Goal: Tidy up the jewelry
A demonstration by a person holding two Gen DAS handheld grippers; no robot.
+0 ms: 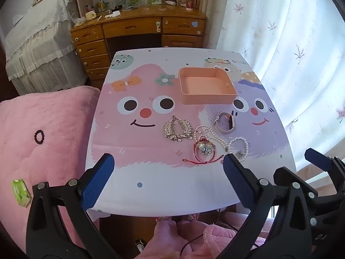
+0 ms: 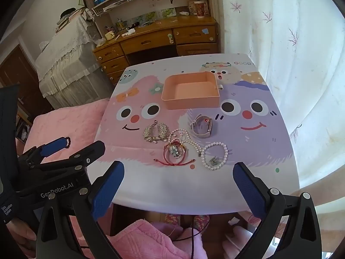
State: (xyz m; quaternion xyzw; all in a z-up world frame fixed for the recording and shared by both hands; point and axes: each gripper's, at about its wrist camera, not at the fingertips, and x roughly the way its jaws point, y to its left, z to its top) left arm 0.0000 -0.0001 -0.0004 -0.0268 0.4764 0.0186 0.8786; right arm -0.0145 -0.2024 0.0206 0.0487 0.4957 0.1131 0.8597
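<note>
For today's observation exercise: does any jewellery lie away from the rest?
Yes. A small dark beaded bracelet lies alone on the pink quilted blanket beside the cartoon-printed table, while the other pieces cluster on the table before the empty orange plastic box.

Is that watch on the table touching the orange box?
Apart. The right wrist view shows the watch lying nearer than the box, with a strip of bare patterned tabletop between them.

A: Beyond the table (image 1: 151,185) I see a wooden desk (image 1: 138,28) and a curtain (image 1: 291,43).
B: I've got a pink blanket (image 1: 49,129) on its left, a green packet (image 1: 21,192) lying on it.
</note>
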